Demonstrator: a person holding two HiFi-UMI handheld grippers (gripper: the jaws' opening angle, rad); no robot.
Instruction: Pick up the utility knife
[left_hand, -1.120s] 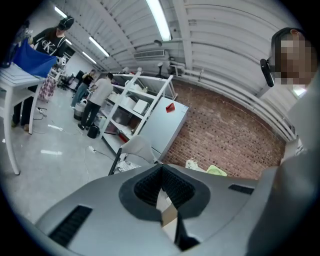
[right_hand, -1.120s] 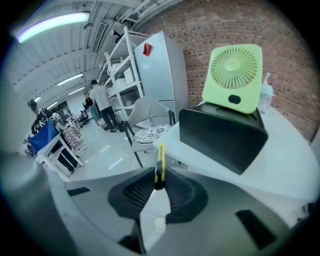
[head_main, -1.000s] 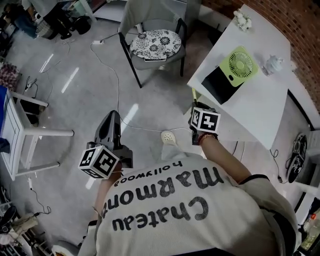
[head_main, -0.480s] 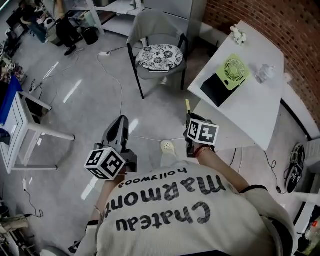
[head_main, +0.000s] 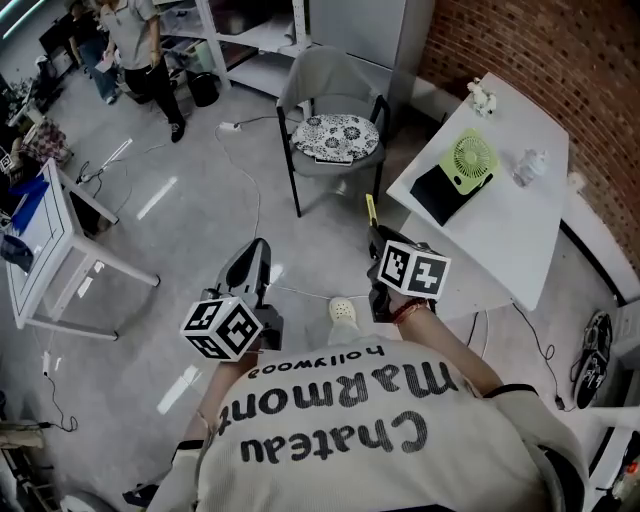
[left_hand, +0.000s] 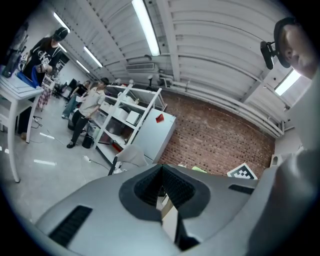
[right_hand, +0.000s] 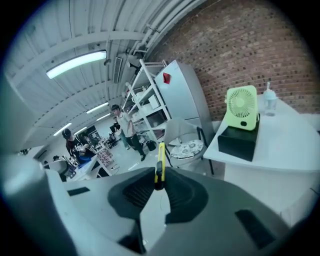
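The utility knife (right_hand: 160, 164) is a slim yellow and black one; it stands upright between my right gripper's pads, its tip sticking out beyond them. My right gripper (right_hand: 159, 184) is shut on it. In the head view the knife (head_main: 371, 209) pokes out ahead of the right gripper (head_main: 375, 238), held in the air beside the near corner of the white table (head_main: 505, 235). My left gripper (head_main: 259, 247) hangs level over the floor to the left; its jaws (left_hand: 161, 186) meet at the tip with nothing between them.
On the white table stand a green fan (head_main: 468, 157) and a black box (head_main: 437, 193). A chair with a patterned cushion (head_main: 334, 134) stands ahead. A person (head_main: 142, 45) walks at the far left, by another white table (head_main: 50, 225). A cable (head_main: 252, 180) and a slipper (head_main: 342, 310) lie on the floor.
Both grippers have come up and forward, the right one carrying the knife higher. The walking person has come into the head view at the top left.
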